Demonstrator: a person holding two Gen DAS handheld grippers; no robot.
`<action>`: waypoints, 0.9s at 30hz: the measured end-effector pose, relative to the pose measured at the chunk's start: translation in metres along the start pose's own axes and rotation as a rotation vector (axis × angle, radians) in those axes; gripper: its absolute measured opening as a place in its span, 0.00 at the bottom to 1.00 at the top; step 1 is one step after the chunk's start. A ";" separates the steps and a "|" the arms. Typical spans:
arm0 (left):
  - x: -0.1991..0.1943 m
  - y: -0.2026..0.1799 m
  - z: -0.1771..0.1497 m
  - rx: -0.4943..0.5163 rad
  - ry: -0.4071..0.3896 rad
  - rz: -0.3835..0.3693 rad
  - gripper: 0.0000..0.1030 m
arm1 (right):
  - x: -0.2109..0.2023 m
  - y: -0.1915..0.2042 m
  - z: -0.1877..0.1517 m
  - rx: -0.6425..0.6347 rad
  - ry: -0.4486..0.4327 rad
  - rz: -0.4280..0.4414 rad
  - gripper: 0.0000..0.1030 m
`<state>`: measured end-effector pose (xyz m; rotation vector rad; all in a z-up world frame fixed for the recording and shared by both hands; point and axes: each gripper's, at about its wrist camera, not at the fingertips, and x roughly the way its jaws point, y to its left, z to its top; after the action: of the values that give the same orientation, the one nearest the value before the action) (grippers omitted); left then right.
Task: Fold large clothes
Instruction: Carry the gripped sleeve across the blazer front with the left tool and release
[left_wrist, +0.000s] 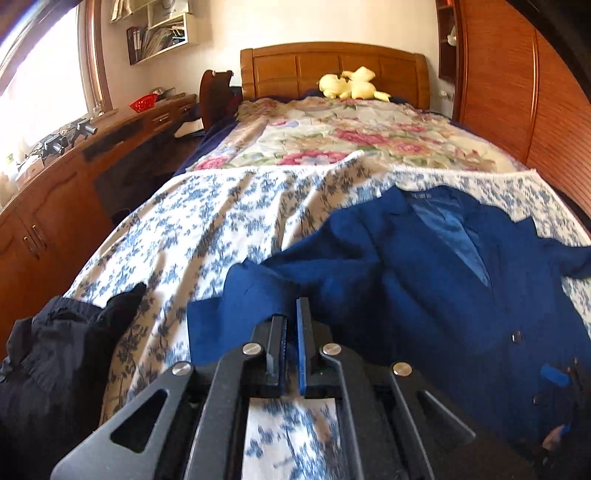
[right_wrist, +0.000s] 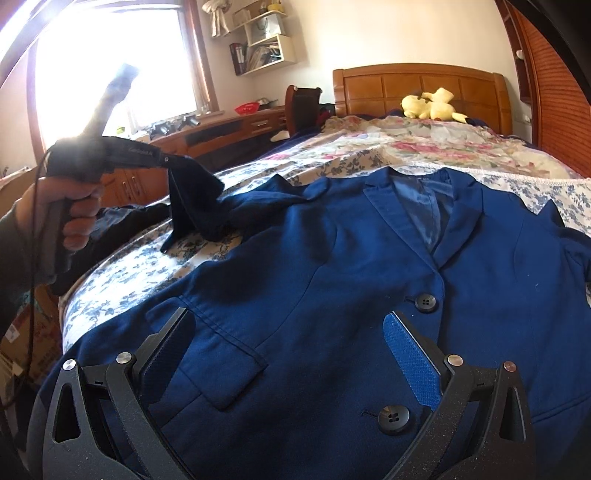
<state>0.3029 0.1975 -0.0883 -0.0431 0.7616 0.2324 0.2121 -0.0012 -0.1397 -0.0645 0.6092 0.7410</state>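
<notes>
While it lies face up and buttoned on the bed's blue-flowered sheet (right_wrist: 122, 291), the blue blazer (right_wrist: 332, 266) has one sleeve (right_wrist: 199, 206) lifted off the bed, pinched in the left tongs (right_wrist: 168, 160), whose jaws are closed on the cloth. A hand (right_wrist: 70, 210) grips that tool's handle. Right tongs (right_wrist: 288, 354) hover wide apart over the blazer's lower front, near its pocket flap and buttons, gripping nothing. Beyond lie a floral quilt (right_wrist: 424, 144), a yellow plush toy (right_wrist: 432, 105) and the wooden headboard (right_wrist: 417, 83).

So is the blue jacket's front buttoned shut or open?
Buttoned shut. On the blue jacket the upper button and lower button both sit fastened on the overlapped front; only the lapels open at the collar.
</notes>
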 end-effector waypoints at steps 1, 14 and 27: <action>-0.001 0.000 -0.006 -0.003 0.009 -0.013 0.04 | 0.000 0.000 0.000 0.000 -0.001 -0.001 1.00; -0.030 0.026 -0.094 -0.062 0.060 -0.075 0.37 | 0.001 -0.001 0.001 -0.004 0.005 -0.005 1.00; 0.010 0.089 -0.097 -0.186 0.101 0.026 0.44 | 0.001 -0.002 0.000 -0.003 0.005 -0.008 1.00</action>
<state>0.2242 0.2744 -0.1610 -0.2222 0.8401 0.3275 0.2141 -0.0019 -0.1406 -0.0715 0.6121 0.7341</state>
